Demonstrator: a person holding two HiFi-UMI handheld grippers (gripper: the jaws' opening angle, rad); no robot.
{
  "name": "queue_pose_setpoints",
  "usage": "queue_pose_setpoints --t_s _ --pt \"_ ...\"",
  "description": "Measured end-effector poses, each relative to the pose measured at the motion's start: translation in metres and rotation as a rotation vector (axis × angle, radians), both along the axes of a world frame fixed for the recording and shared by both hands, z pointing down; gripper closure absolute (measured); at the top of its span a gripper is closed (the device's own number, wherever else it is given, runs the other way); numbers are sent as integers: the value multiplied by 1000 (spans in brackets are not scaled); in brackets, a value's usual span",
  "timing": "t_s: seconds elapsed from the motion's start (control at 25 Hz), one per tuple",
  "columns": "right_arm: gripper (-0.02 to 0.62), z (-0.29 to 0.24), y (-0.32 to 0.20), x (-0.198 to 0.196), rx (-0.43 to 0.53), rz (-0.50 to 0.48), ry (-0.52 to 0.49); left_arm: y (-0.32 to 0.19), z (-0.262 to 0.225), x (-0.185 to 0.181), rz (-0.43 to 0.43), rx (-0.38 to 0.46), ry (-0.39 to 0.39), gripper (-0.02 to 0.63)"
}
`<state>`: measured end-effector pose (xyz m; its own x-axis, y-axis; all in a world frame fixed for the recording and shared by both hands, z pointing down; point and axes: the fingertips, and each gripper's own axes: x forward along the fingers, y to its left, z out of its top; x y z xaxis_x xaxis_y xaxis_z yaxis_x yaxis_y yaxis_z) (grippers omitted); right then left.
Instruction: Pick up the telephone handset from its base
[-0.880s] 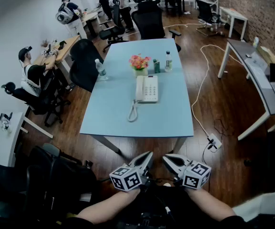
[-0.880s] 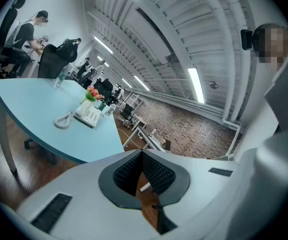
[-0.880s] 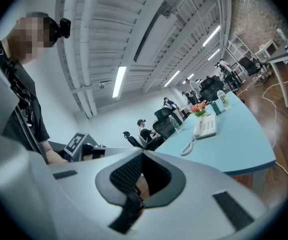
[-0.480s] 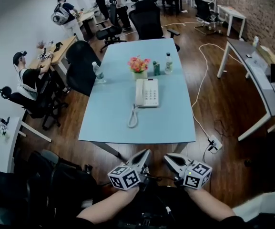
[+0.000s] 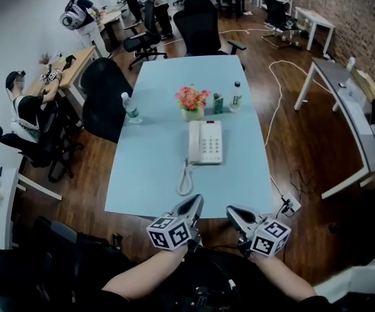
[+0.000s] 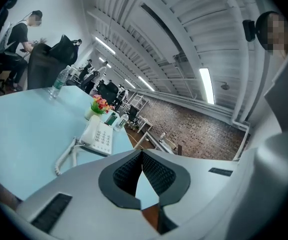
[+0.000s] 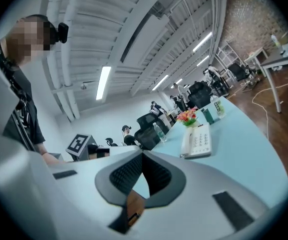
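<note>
A white telephone (image 5: pixel 205 142) lies in the middle of the light blue table (image 5: pixel 148 174), its handset (image 5: pixel 193 142) resting along the base's left side. A coiled cord (image 5: pixel 185 177) trails toward the near edge. Both grippers hover side by side just short of that near edge, well back from the phone. My left gripper (image 5: pixel 195 201) is shut with nothing in it, and so is my right gripper (image 5: pixel 230 211). In the left gripper view the phone (image 6: pixel 99 136) sits ahead and left of the closed jaws (image 6: pixel 142 152). In the right gripper view the phone (image 7: pixel 197 141) lies ahead and right of them (image 7: pixel 142 155).
Behind the phone stand a flower pot (image 5: pixel 191 103), a green can (image 5: pixel 218 103) and a small bottle (image 5: pixel 236 96). A water bottle (image 5: pixel 129 108) stands near the left edge. Black chairs (image 5: pixel 101 96) flank the table. A power strip (image 5: pixel 290 204) and cable lie on the floor at right.
The table and phone have slid lower and grown larger in the head view as the person came closer. Both grippers now reach the table's near edge, still shut.
</note>
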<state>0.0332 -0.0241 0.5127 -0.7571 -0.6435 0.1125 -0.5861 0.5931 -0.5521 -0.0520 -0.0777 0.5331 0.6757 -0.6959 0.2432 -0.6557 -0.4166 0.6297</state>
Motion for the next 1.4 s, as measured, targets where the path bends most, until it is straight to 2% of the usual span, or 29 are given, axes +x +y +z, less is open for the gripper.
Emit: queue_pose_setpoints --t_s 0.16,0.36,0.56,0.68,0.72,0.76,0.8,0.92,1.0,1.08,1.12,1.2,1.4 --pt "578 4 -36 -11 -14 33 12 -46 7 -15 38 -1 -45 606" --pt "578 2 -81 -24 0 90 43 -93 29 -27 84 -14 -64 606" --pt "578 11 -101 -26 -37 97 62 -124 40 -36 79 -37 -96 604" --pt "578 11 -116 -20 -30 99 80 -151 47 -38 66 -19 -148 603" --pt "578 13 -121 -17 -29 93 88 -163 51 -38 58 -13 -166 578" --pt "578 15 -127 -14 -30 83 95 -176 55 -38 48 -11 -185 511" --pt "578 17 -132 -11 -32 71 101 -188 59 -37 37 -13 -207 475" --pt "578 16 -147 -2 -33 32 113 -225 72 -36 -22 -20 -302 425" --pt "578 14 -156 3 -30 -3 111 -248 79 -33 -64 -33 -367 356" --pt "578 8 -166 9 -14 -32 114 -273 86 -28 -92 -42 -429 333" --pt "578 5 -171 12 -5 -43 115 -285 92 -25 -98 -47 -467 301" --pt "578 2 -180 19 7 -58 114 -309 107 -19 -101 -71 -537 300" --pt "578 8 -179 34 -1 -64 115 -350 146 -16 -124 -162 -634 301"
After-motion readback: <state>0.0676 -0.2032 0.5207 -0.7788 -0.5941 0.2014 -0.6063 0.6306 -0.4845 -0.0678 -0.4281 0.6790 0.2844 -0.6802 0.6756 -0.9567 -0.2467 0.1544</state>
